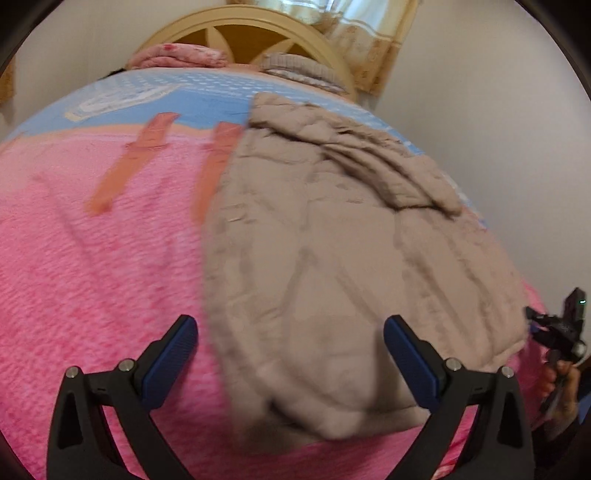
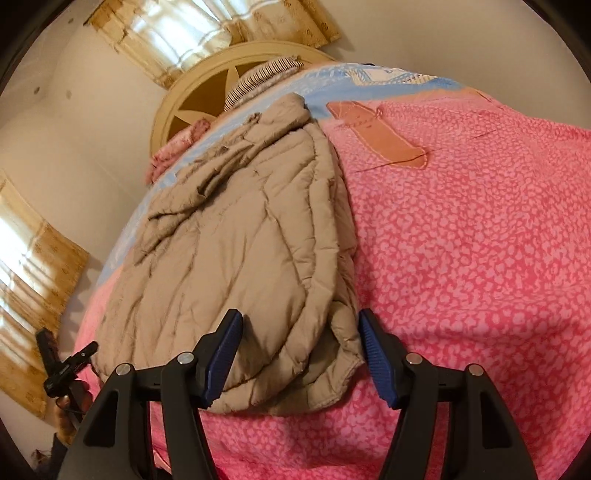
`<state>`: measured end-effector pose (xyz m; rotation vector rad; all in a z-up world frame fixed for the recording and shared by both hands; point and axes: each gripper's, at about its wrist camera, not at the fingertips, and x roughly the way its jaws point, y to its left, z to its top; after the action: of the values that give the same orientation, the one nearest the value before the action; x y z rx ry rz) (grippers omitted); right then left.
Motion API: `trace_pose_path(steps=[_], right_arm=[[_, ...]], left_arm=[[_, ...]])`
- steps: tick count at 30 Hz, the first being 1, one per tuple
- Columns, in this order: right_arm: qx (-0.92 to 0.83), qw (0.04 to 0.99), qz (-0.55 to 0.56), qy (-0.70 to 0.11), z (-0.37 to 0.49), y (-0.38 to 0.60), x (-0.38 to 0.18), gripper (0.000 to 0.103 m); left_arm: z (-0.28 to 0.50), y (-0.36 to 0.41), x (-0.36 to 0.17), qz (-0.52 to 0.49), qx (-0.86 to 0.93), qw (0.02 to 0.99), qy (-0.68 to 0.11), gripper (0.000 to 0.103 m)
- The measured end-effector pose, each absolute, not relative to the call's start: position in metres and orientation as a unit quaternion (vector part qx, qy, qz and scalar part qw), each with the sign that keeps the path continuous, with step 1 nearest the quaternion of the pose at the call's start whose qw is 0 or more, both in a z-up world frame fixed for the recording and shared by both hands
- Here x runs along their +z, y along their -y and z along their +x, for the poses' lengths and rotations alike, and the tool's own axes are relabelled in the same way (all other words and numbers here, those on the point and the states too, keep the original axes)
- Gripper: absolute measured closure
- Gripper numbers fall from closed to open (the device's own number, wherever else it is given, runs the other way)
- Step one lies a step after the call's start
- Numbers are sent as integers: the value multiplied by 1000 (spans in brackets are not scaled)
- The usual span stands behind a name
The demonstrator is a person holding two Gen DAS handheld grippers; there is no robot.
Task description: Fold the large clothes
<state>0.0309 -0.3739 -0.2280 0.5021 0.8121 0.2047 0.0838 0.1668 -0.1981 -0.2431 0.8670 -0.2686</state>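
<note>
A beige quilted jacket (image 1: pixel 332 240) lies lengthwise on a pink bedspread (image 1: pixel 92 277), one sleeve folded across its upper part. My left gripper (image 1: pixel 289 325) hovers open over the jacket's near hem, and its blue pads touch nothing. In the right wrist view the jacket (image 2: pixel 229 251) lies left of centre. My right gripper (image 2: pixel 300 317) stands open astride the jacket's near right corner. The cloth lies flat between the pads, and the right pad sits just beside the edge.
The bedspread (image 2: pixel 480 258) turns blue near a round wooden headboard (image 1: pixel 236 40). A pink folded cloth (image 1: pixel 177 55) and a striped grey one (image 1: pixel 295 66) lie there. Walls and curtains (image 2: pixel 184 33) ring the bed. A hand (image 1: pixel 565 384) shows at the right edge.
</note>
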Motion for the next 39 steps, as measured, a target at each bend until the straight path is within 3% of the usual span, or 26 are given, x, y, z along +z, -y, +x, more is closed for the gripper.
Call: trace_pose_path(steps=[1,3,7,9,11,13,25,39], right_arm=[[109,881,251,-386,29,374,-228,60],[124,874,265,-388,31,374,-232,62],[137,869,278,-385,34,375,-236,67],[153,865,287,-382,35,375,-238,77],[162,865,287,-377,35,374,-236,85],[169,864,293,-372,33,373,-234,90],[237,877,302,-288,-25,379,-161,95],[296,891,316,-137,-92,393,-36,96]], left_arm=[[86,-161,-197,-110,-130,894,-415,0],[91,-157,-199,-108,-127,893,-419,1],[93,-162,-209,-122,-124,884,-433,19],[87,-168,-209,-122,-123,887,-427,36],[82,-173,-207,-130,-129,887,-424,74],[74,-176,-199,-132,-141,893,-406,89],[6,-197,-108,-160,-210,916,-301,94],[-24,-208,-18,-222,-285,912,-194,94]])
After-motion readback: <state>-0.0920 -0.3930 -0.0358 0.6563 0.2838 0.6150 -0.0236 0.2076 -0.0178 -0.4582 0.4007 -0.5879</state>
